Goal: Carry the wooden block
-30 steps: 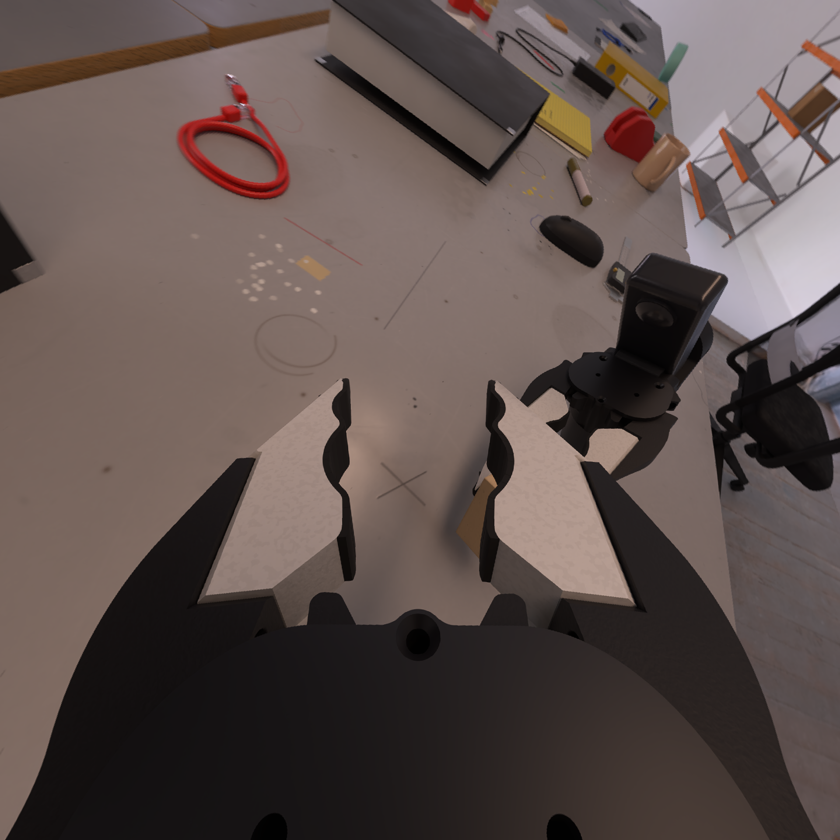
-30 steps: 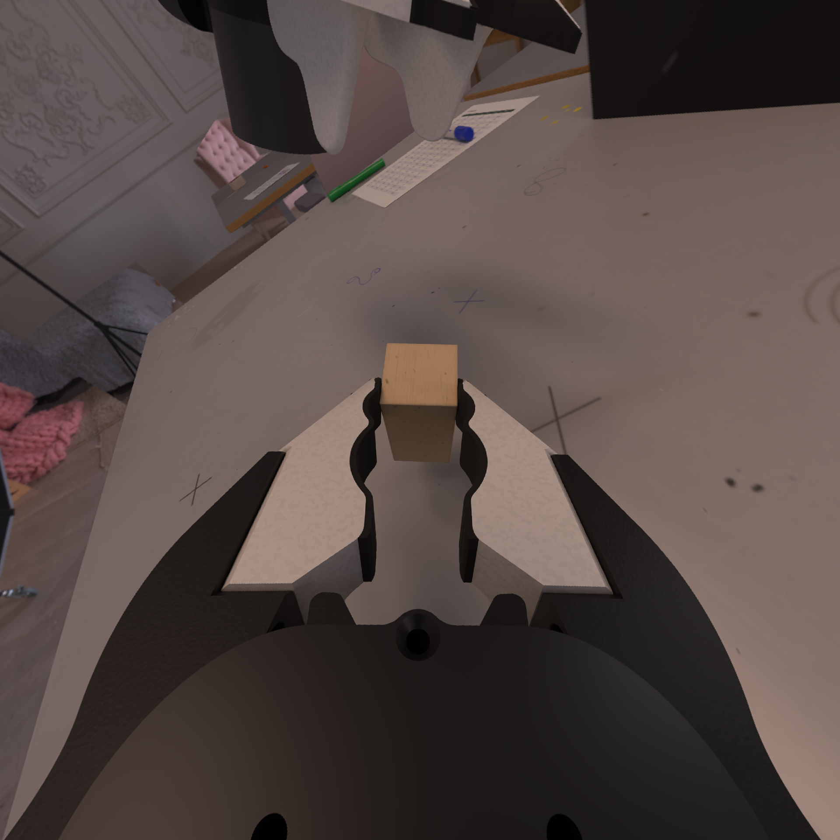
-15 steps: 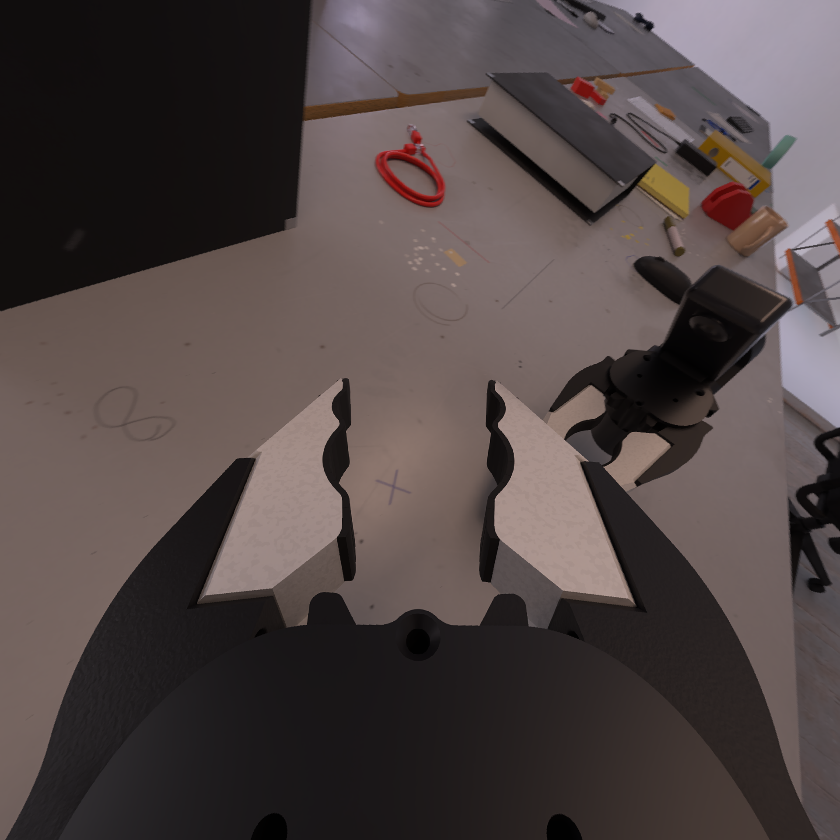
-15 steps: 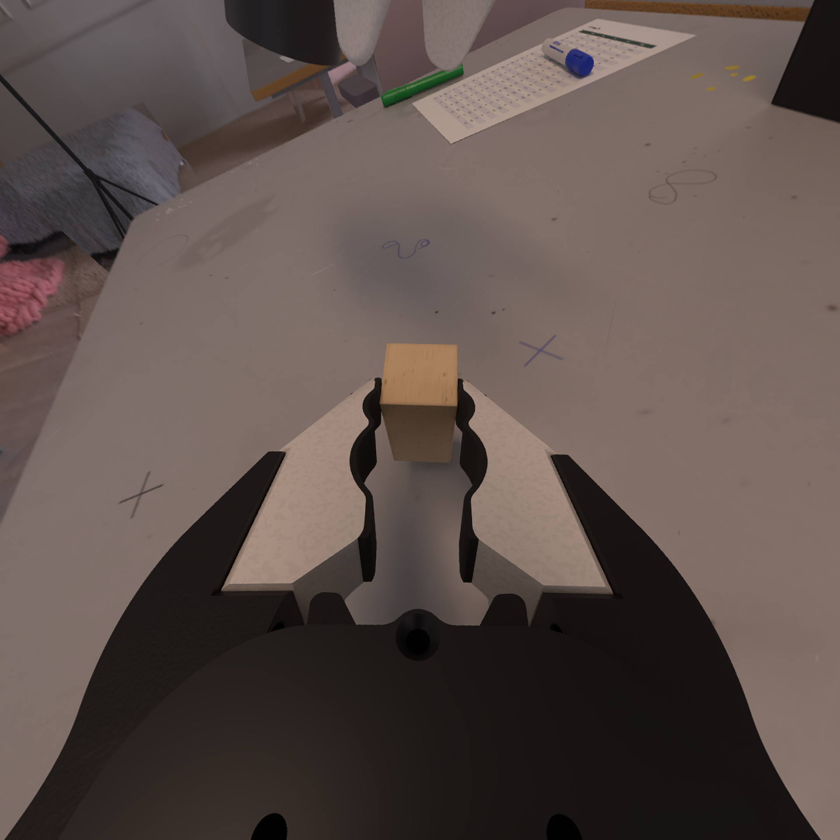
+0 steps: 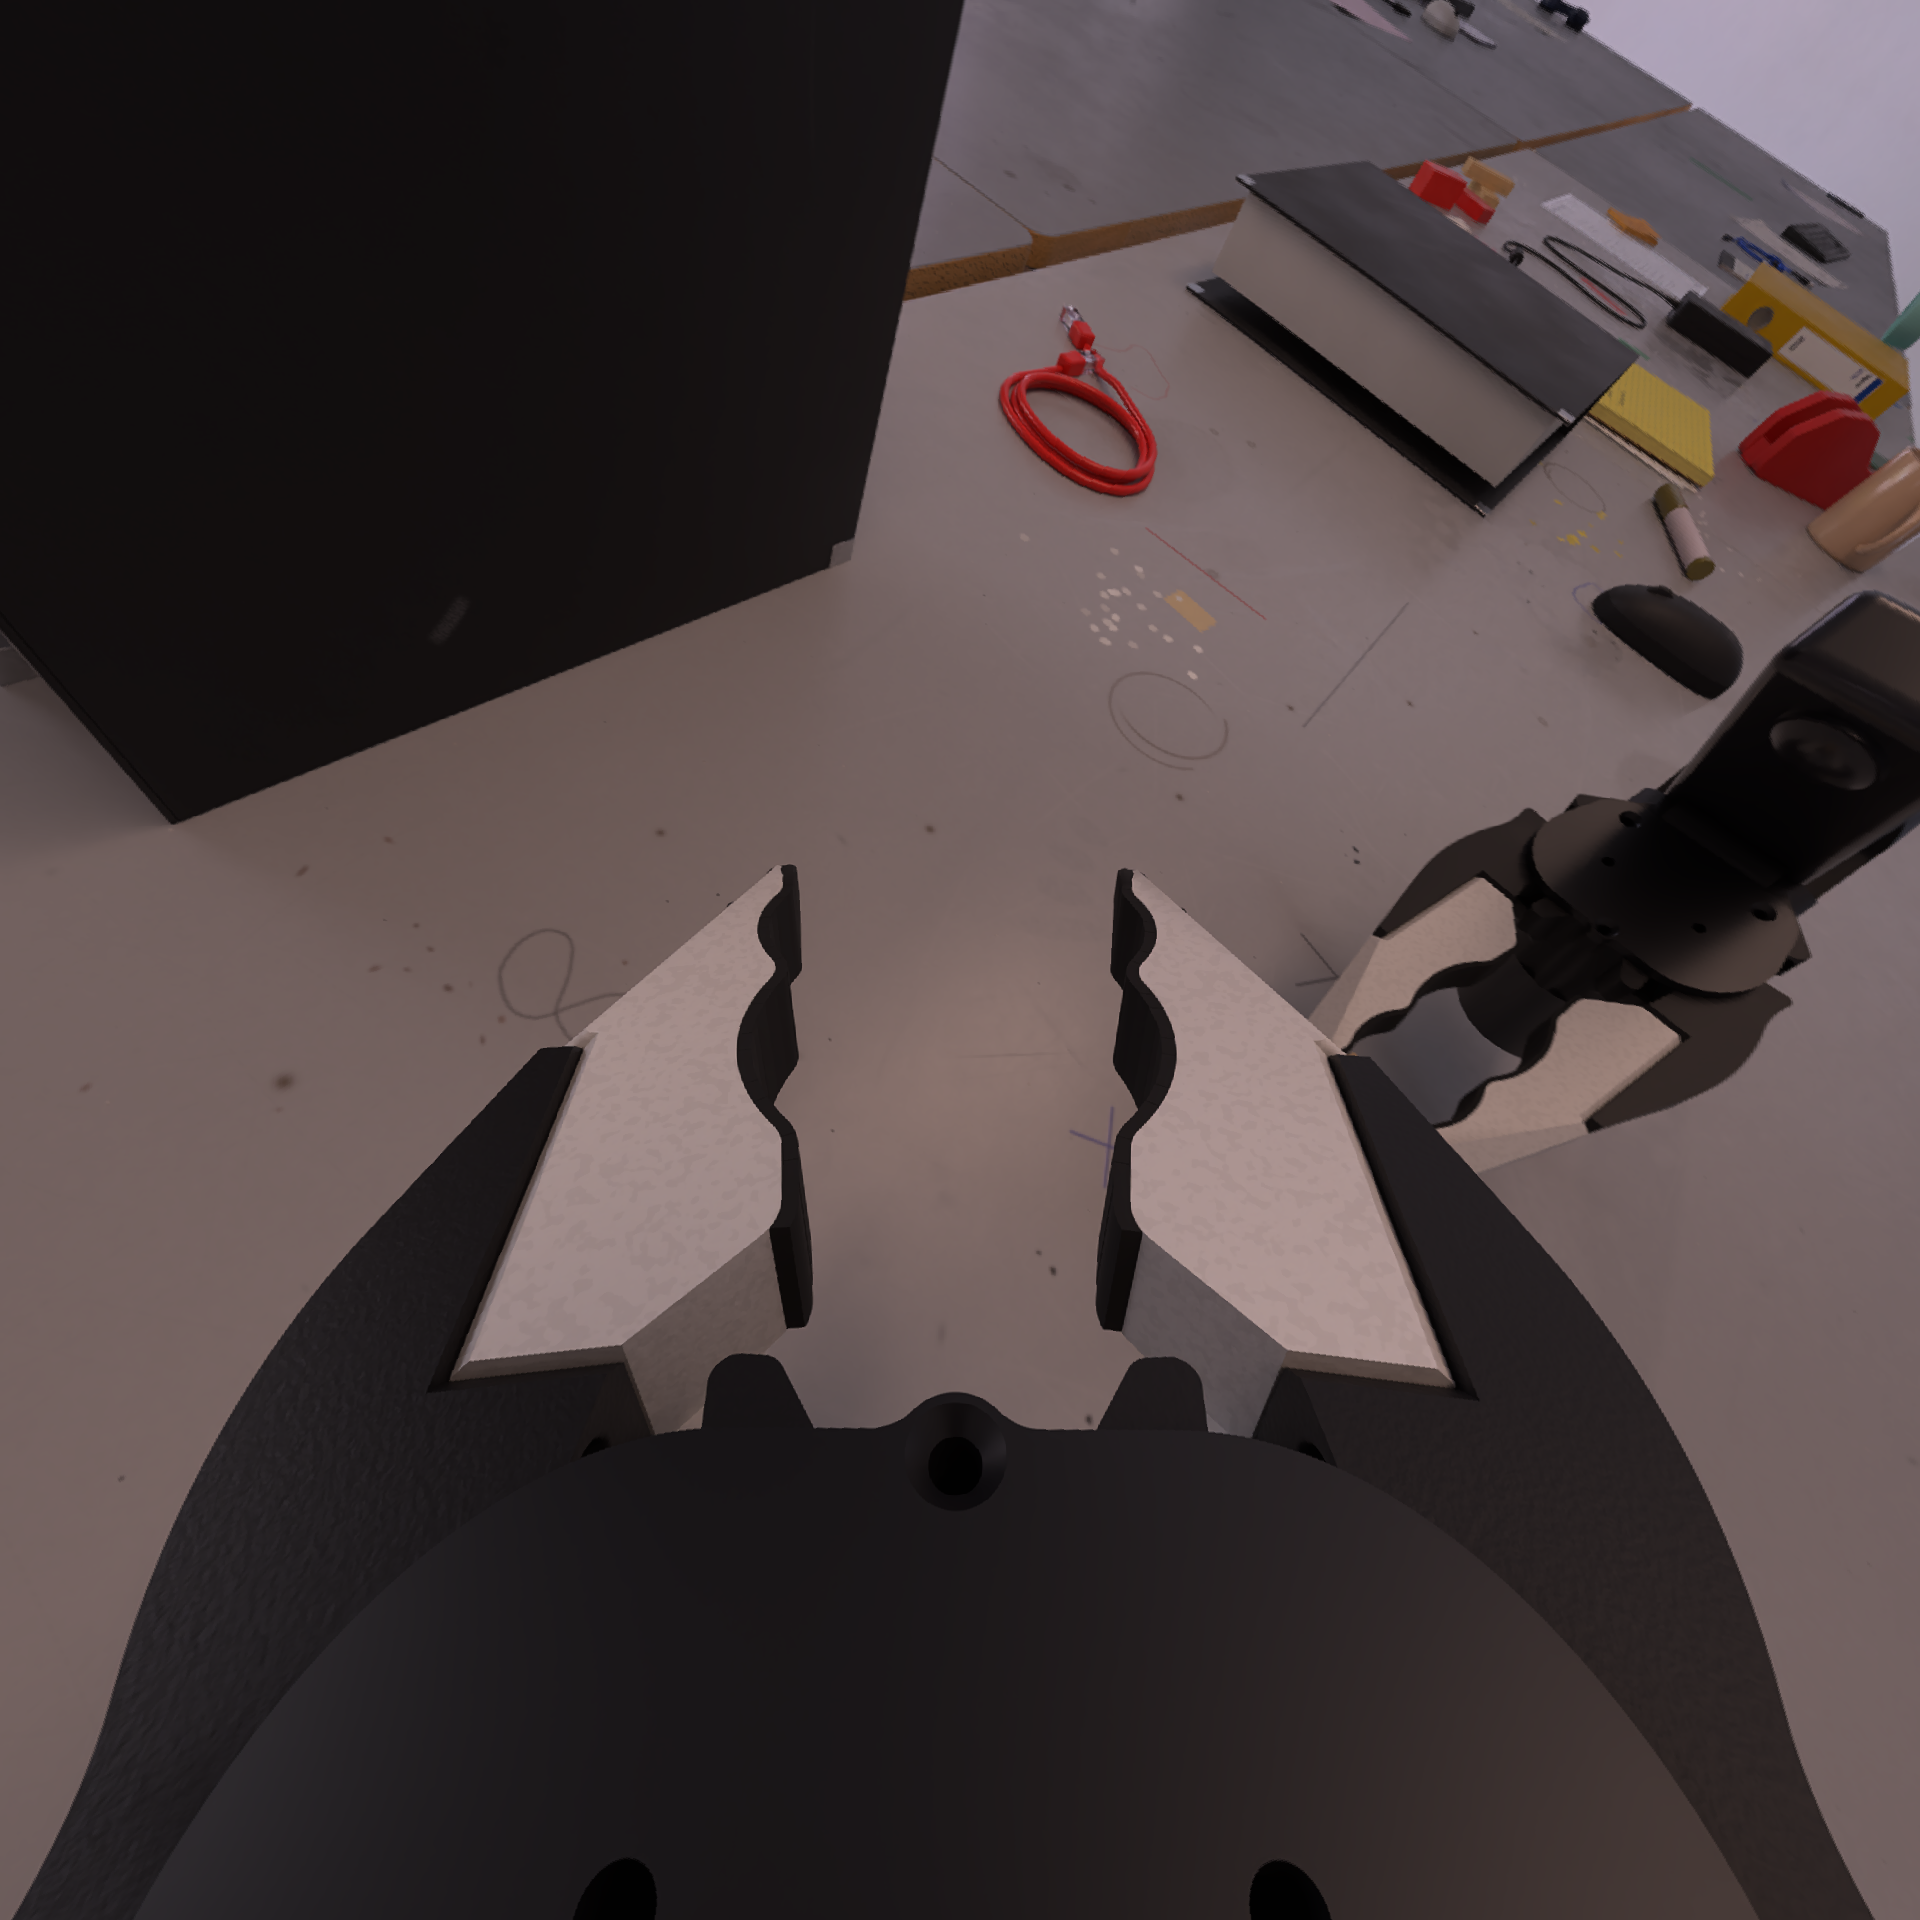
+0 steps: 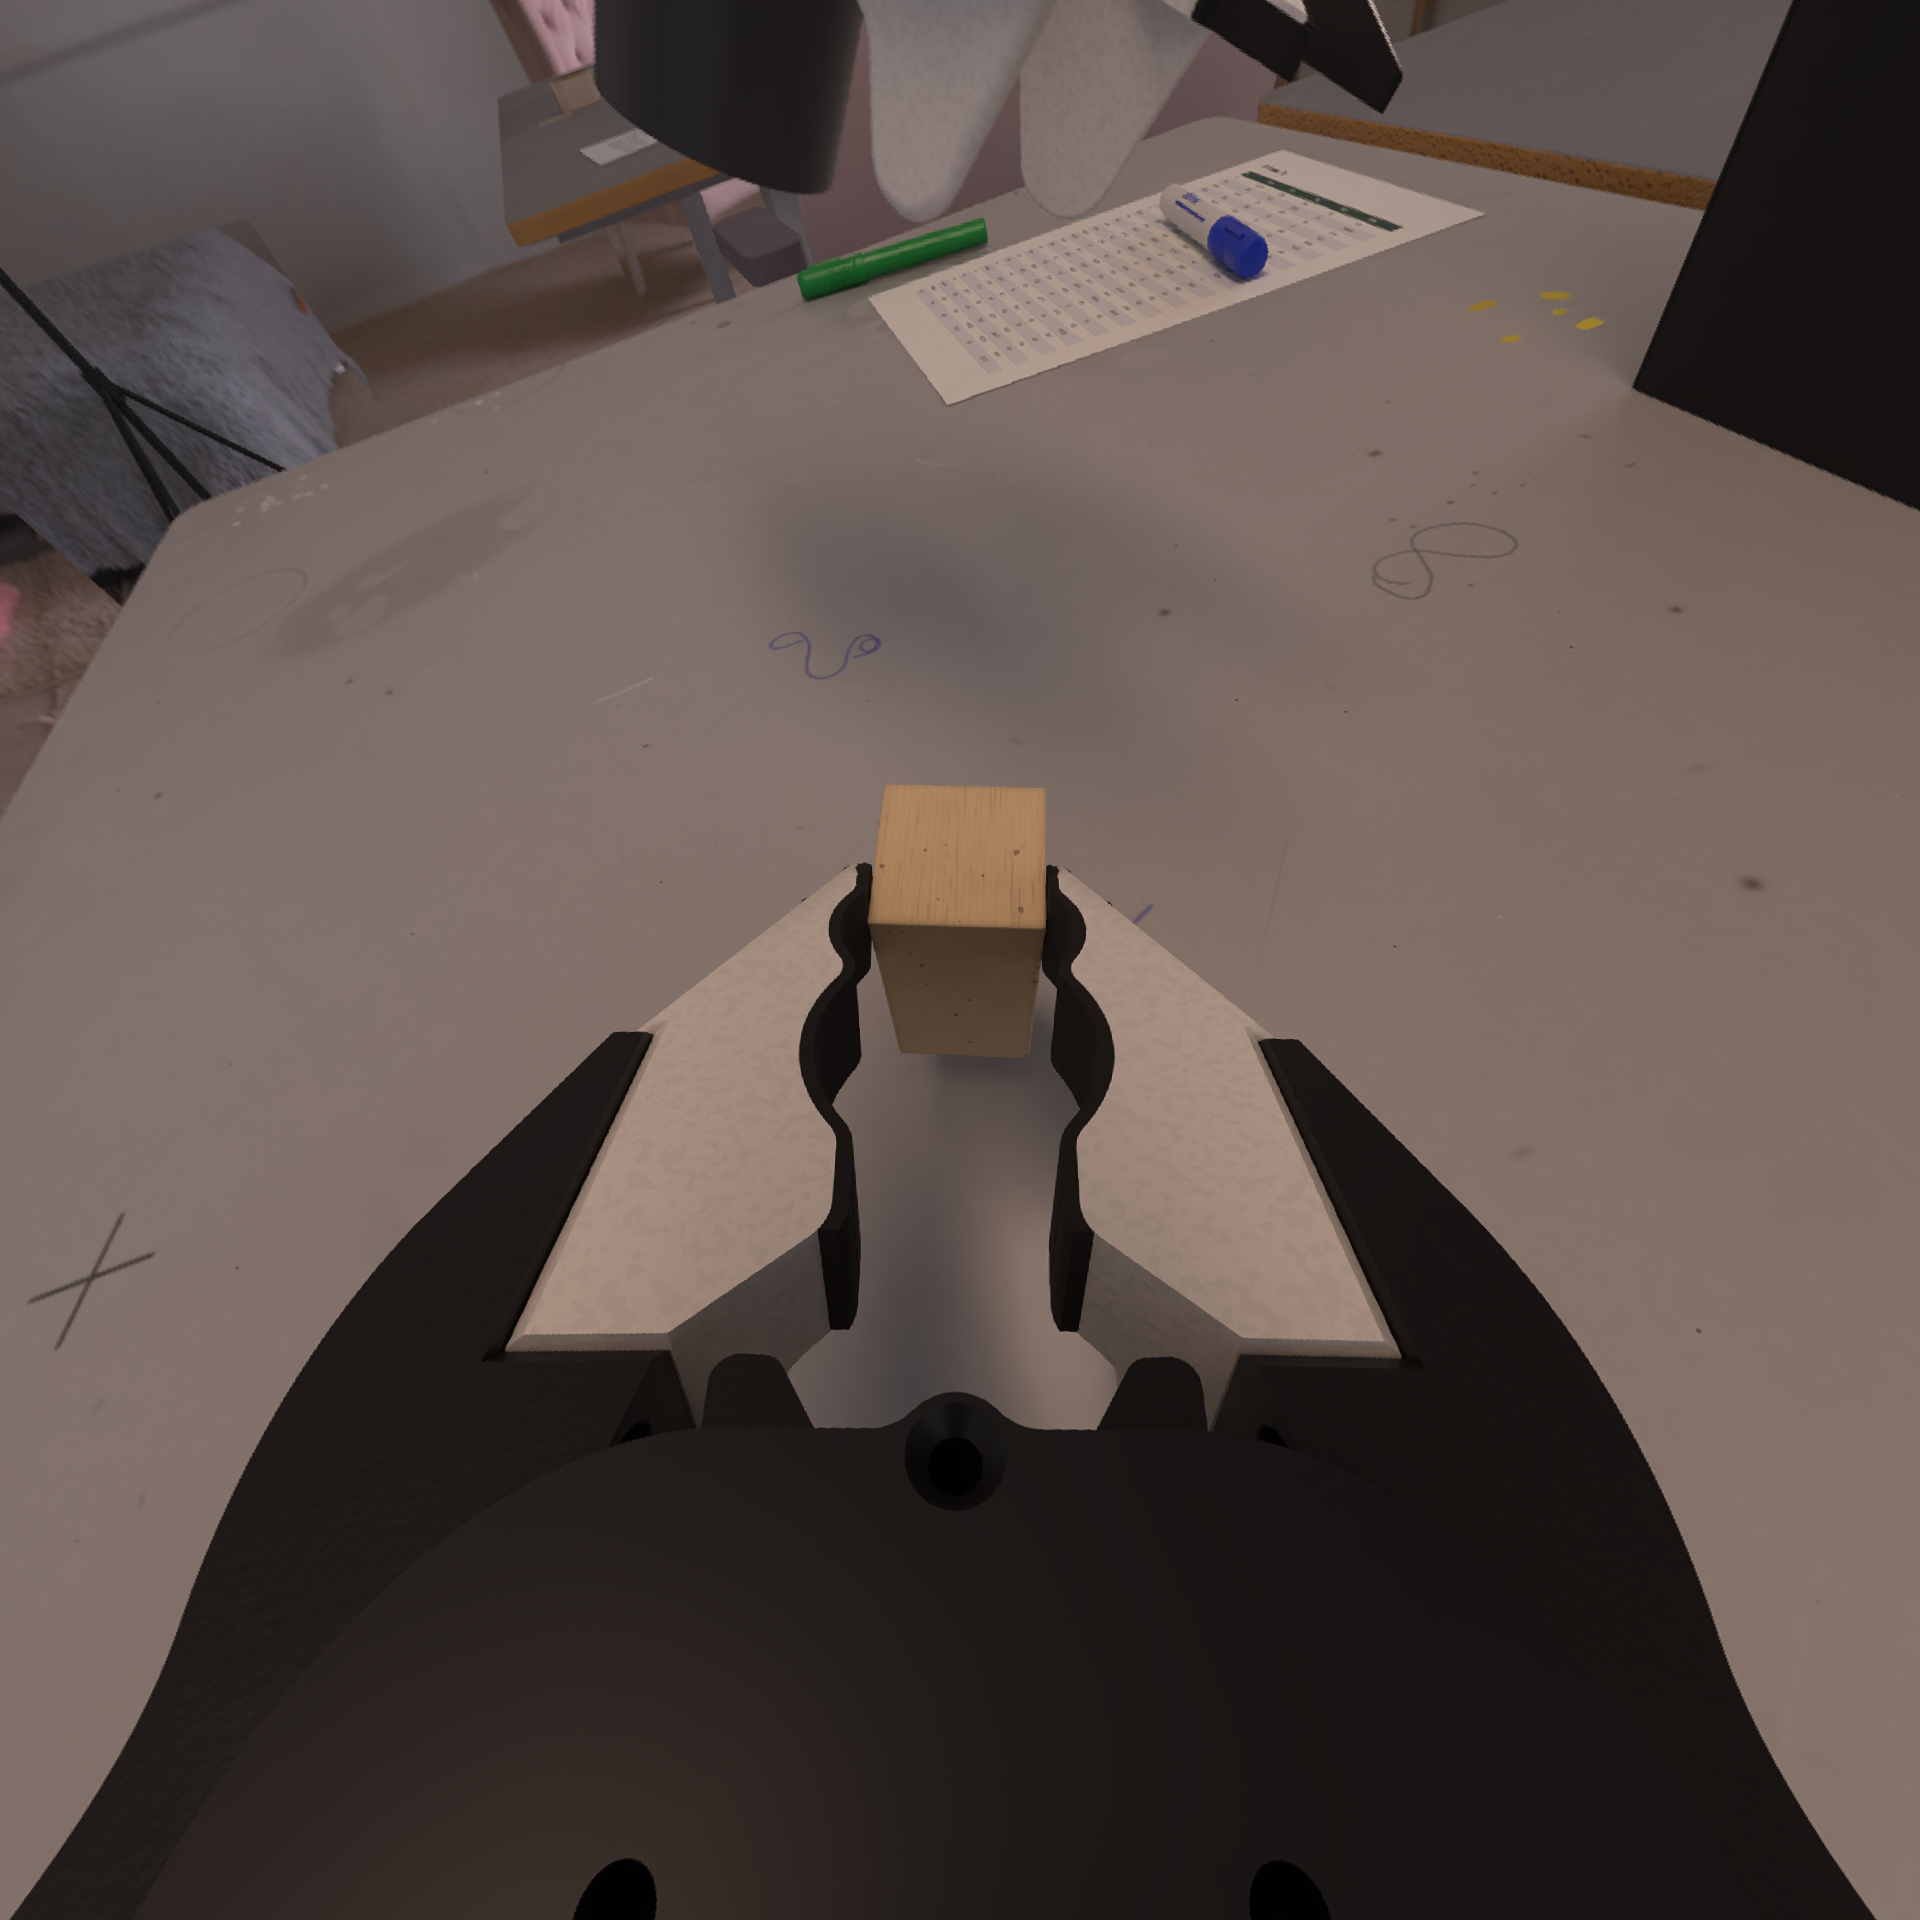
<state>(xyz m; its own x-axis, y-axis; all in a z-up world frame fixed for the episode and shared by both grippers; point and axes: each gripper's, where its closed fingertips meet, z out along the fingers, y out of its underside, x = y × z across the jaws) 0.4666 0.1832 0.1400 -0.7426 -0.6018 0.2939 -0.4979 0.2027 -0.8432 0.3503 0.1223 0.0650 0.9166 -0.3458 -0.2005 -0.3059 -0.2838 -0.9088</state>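
Observation:
In the right wrist view, my right gripper [image 6: 956,894] is shut on the light wooden block [image 6: 958,914], pinched between its fingertips and held a little above the grey table [image 6: 520,831]. My left gripper [image 5: 956,894] is open and empty above the table. In the left wrist view the right gripper [image 5: 1340,1023] shows at the right, close by; the block is hidden there. The left gripper's white fingers [image 6: 935,135] hang at the top of the right wrist view.
A big black box [image 5: 416,364] stands at the left. Farther off lie a red coiled cable [image 5: 1081,416], a black-topped case [image 5: 1403,312], a black mouse [image 5: 1668,644]. In the right view, a printed sheet [image 6: 1164,270], a blue-capped marker [image 6: 1216,229], a green marker [image 6: 894,258] lie near the table edge.
The right gripper has carried the block across the table toward the printed sheet. The left gripper has swung its view; the black box now fills its left side. Both grips are unchanged.

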